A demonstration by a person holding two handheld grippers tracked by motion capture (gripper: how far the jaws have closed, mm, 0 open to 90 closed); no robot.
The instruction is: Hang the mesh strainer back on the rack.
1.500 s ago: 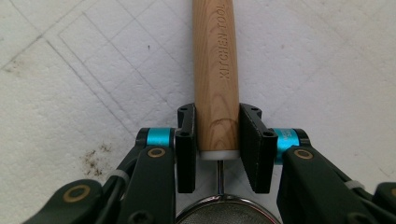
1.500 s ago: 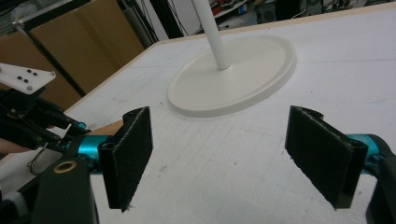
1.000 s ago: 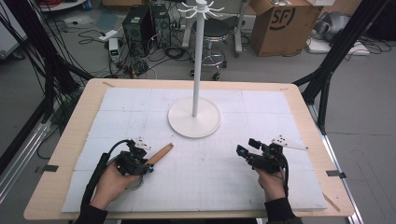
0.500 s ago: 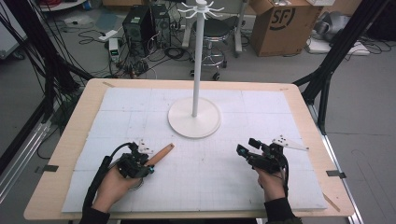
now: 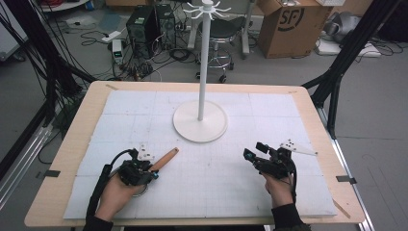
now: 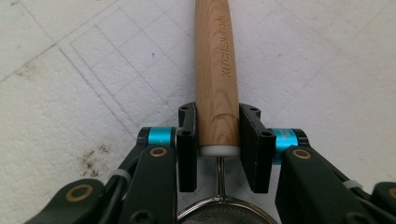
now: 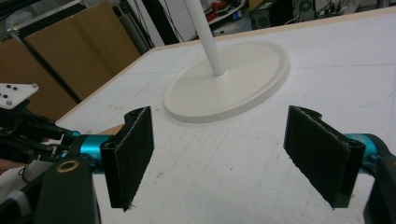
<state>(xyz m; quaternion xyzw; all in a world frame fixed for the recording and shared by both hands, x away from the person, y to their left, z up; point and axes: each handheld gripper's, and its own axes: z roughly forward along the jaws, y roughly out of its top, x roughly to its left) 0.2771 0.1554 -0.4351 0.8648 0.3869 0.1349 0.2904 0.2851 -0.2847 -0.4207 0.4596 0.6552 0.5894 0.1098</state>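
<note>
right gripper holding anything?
No. In the right gripper view the right gripper has its jaws wide apart with nothing between them, just the white mat and the stand's base beyond.

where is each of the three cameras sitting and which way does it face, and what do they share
High view: fixed above the person's side of the table, facing forward and down; both forearms, left gripper and right gripper show.
Left gripper view: rides the left gripper, looking along its jaws, which are shut on the strainer's wooden handle above the white mat.
Right gripper view: rides the right gripper, looking across the mat between its open jaws at the white stand.
Shared: the high view and right gripper view both show the stand; all three show the mat.
</note>
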